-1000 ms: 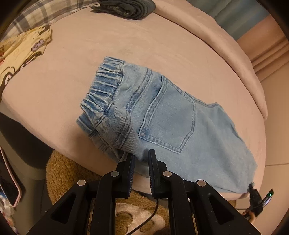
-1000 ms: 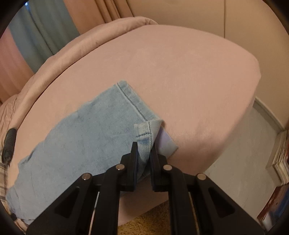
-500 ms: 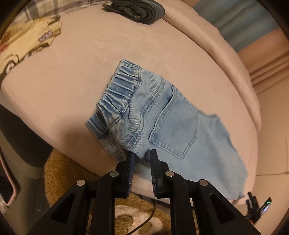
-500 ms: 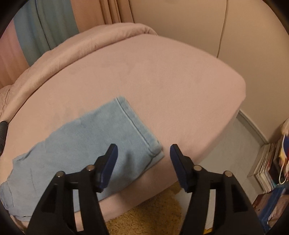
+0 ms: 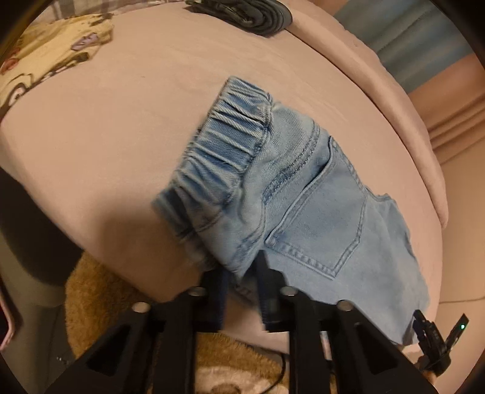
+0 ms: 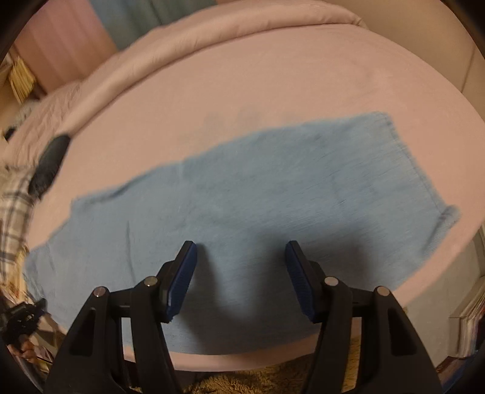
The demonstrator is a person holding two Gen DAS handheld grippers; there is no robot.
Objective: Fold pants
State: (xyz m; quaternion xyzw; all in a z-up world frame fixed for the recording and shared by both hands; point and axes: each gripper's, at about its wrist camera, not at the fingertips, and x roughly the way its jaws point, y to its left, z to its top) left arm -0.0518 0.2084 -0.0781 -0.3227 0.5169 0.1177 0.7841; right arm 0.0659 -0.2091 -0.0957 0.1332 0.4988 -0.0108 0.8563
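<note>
Light blue denim pants [image 5: 303,194] lie on a pink bed, folded lengthwise, back pocket up, elastic waistband [image 5: 224,151] to the left. My left gripper [image 5: 242,269] is shut on the pants' near edge by the waistband and lifts it slightly. In the right wrist view the pants' legs [image 6: 272,194] stretch flat across the bed, hem at the right. My right gripper [image 6: 241,260] is open and empty, just above the legs' near edge.
The pink bed [image 5: 121,106] has a rolled pink duvet [image 6: 212,45] at the back. A dark folded garment [image 5: 242,15] and a yellow printed cloth [image 5: 45,60] lie at the far side. A tan shaggy rug [image 5: 91,303] is on the floor below.
My right gripper let go of the hem corner, opened, and moved left over the middle of the legs. My left gripper stayed shut on the waist edge, pushing it forward.
</note>
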